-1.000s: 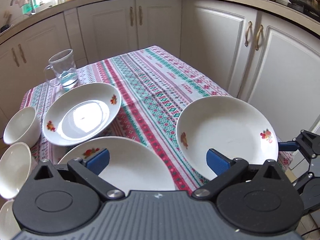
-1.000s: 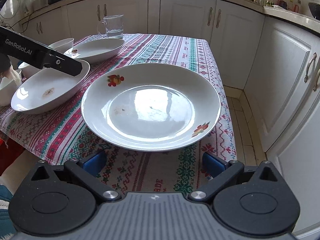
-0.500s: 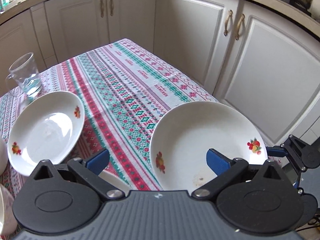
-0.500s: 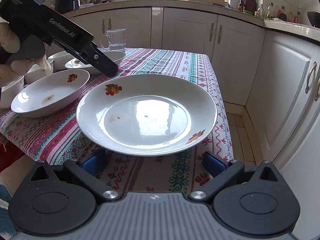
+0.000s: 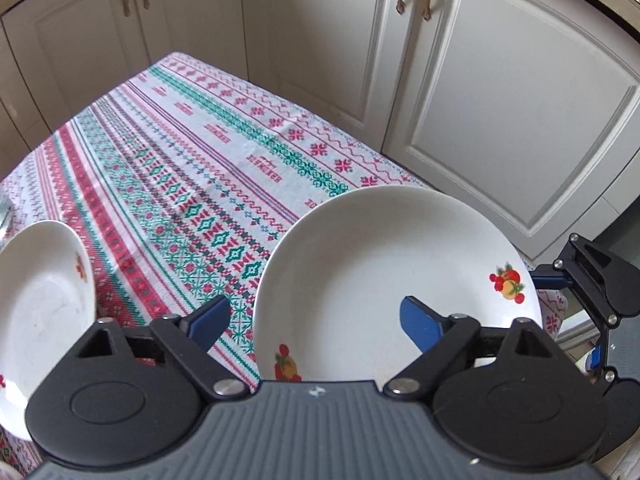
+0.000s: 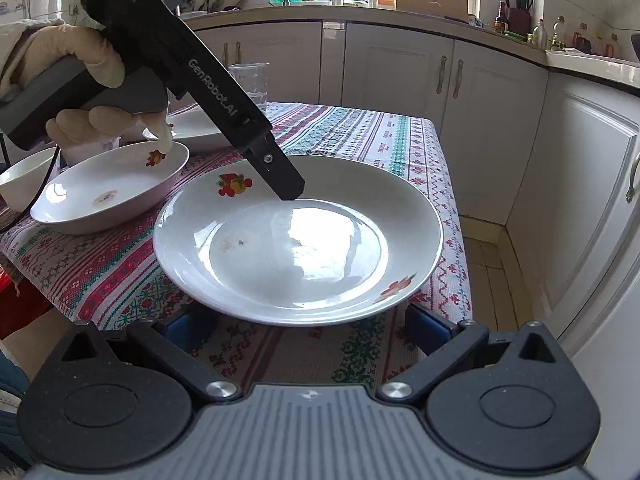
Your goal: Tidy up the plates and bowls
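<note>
A: Left wrist view: the left gripper [image 5: 316, 320] is spread wide, empty, above the near rim of the large plate [image 5: 384, 256] at the tablecloth [image 5: 192, 168] corner. A second plate [image 5: 36, 300] lies left.

B: Right wrist view: the right gripper [image 6: 308, 322] is wide, empty, its fingers straddling the large plate's [image 6: 296, 240] near rim.

A: Risk?

B: The plate sits near the table edge. An off-centre pinch on glazed ceramic could slip and push it overboard.
</note>
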A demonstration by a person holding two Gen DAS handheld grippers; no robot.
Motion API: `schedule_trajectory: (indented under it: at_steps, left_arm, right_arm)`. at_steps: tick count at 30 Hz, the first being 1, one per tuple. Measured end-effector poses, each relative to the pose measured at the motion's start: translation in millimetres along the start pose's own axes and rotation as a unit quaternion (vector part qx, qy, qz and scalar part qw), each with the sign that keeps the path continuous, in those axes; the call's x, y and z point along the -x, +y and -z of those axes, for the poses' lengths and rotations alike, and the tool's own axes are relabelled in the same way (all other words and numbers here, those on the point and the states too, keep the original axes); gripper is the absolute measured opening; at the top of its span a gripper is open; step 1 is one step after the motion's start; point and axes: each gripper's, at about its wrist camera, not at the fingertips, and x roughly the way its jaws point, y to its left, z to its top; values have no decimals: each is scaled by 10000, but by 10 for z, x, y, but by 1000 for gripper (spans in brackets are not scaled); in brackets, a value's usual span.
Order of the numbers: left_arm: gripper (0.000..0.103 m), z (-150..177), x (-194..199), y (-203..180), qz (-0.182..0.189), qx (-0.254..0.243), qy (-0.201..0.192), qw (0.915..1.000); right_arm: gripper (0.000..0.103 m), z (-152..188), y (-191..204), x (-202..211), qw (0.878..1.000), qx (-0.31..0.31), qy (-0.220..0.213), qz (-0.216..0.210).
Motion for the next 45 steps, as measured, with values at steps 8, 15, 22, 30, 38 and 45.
schedule_trajectory:
  at_steps: [8, 15, 22, 30, 38, 45]
  left_arm:
    - [72, -83, -144, 108, 319, -73, 338, 9989]
    - [70, -159, -196, 130, 553, -230, 586, 9965]
    - [70, -180, -269, 131, 597, -379, 763, 9946]
    - [70, -169, -318, 124, 599, -451, 845, 9936]
    - [70, -158, -321, 106, 626, -486, 798, 9937]
    - [70, -187, -260, 139, 661, -409, 655, 9948]
  right_arm:
    - [103, -20, -26, -20, 9999, 85, 26, -94]
    - [103, -39, -29, -24, 9997, 164, 52, -161]
    - [103, -53, -19, -18, 9995, 247, 38, -194]
    - [103, -61, -21, -28, 9994, 201, 49, -263]
    - [103, -105, -23, -44, 9993, 183, 185, -255]
    - [103, -182, -64, -40, 9990, 161, 261, -336]
